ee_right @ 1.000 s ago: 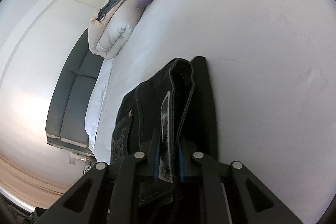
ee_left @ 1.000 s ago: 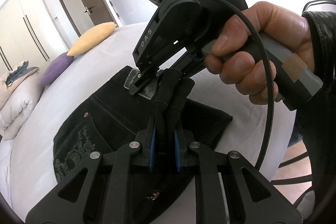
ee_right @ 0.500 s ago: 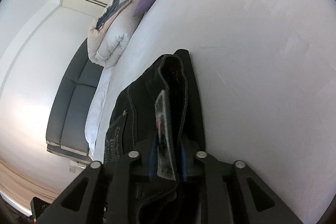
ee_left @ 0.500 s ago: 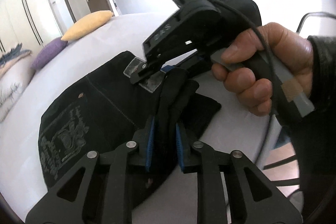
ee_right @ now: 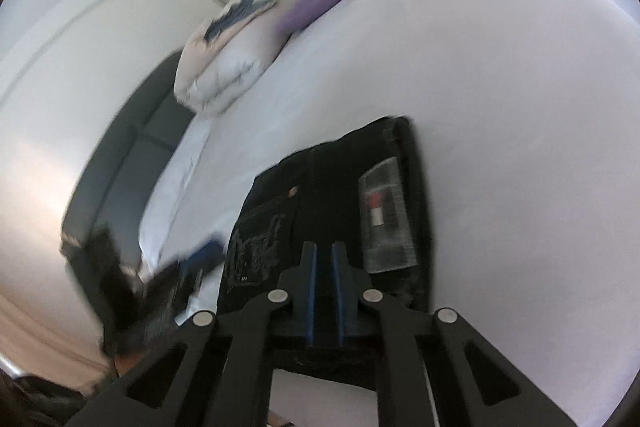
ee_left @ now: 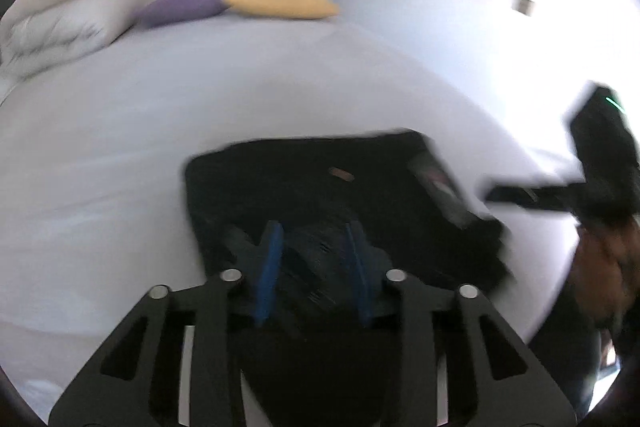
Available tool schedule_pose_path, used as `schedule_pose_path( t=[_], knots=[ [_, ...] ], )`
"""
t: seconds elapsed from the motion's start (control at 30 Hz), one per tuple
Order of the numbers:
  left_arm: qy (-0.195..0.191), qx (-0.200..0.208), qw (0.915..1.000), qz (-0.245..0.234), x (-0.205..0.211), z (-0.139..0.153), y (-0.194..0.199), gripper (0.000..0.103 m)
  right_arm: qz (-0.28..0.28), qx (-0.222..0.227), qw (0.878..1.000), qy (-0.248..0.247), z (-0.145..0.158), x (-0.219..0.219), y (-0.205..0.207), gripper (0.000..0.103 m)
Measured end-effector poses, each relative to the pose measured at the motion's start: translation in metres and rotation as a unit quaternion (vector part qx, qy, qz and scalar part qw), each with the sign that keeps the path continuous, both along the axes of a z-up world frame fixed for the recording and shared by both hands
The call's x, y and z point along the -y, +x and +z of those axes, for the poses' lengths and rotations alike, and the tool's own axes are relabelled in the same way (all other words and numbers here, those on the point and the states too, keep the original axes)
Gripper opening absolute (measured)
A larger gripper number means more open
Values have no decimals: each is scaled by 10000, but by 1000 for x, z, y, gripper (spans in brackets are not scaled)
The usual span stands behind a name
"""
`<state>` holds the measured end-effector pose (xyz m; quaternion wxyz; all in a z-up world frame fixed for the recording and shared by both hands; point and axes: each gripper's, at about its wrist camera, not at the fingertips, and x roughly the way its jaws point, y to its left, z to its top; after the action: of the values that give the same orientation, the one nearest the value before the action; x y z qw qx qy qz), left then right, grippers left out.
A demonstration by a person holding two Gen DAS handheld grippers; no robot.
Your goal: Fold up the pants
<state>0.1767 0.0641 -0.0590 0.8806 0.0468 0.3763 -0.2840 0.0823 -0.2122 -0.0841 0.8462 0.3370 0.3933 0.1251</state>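
Black pants (ee_left: 320, 179) lie folded flat on the white bed (ee_left: 160, 107), with a clear-wrapped tag (ee_left: 440, 183) near their right edge. My left gripper (ee_left: 314, 267) hovers over their near edge, blurred. Its jaws are opening, and dark cloth shows in the gap, with the pads off it. My right gripper (ee_right: 324, 287) sits above the pants (ee_right: 332, 187), beside the tag (ee_right: 386, 215). Its jaws are closing to a thin slit with nothing in it. Each gripper shows in the other's view: the right gripper (ee_left: 496, 193) off the pants' right edge, the left gripper (ee_right: 208, 255) at their left.
A yellow pillow (ee_left: 280, 1), a purple pillow (ee_left: 180, 7) and a rolled duvet (ee_left: 52, 23) lie at the far end of the bed. A grey sofa (ee_right: 120, 167) stands past the bed's left side. A hand (ee_left: 600, 259) holds the right gripper.
Both grippers have let go of the raised fold, and the pants now lie flat. My left gripper swung left and rolled. The right one lifted slightly.
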Motion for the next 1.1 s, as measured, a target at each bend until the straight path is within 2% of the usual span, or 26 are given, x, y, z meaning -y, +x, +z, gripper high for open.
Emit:
schedule_pose_path(
  t=[0.03,0.13,0.17,0.27,0.4,0.57,0.73,0.93,1.0,1.1],
  knots=[
    [102,-89,9999,40,9,1,19,26,27,-57,10000,-46,-2,-4,4,10],
    [687,-314,9971,78,19,-24,52,23,-38,-588,9976,-366,-27,-12,15,8],
    [826,-372,9959,82,21,-34,53,23,-118,-751,9958,-501,-33,-12,17,0],
    [991,-181,9949,65,21,-39,39,23,-209,-661,9971,-317,-43,-8,6,0],
    [1037,-133,9945,74,19,-40,21,23,-311,-574,9966,-512,-37,-11,-9,0],
    [928,-208,9954,94,10,-40,7,23,-347,-495,9932,-992,-29,-23,-34,0],
    [1011,-164,9947,127,11,-41,-1,23,-394,-563,9935,-912,-36,-21,-54,0],
    [1149,-111,9932,127,14,-43,-16,23,-473,-635,9924,-944,-46,-28,-55,0],
    [1176,-93,9929,137,18,-42,-35,23,-474,-620,9930,-887,-47,-27,-56,0],
    [1176,-84,9929,144,19,-41,-34,23,-451,-621,9934,-848,-44,-28,-56,0]
  ],
)
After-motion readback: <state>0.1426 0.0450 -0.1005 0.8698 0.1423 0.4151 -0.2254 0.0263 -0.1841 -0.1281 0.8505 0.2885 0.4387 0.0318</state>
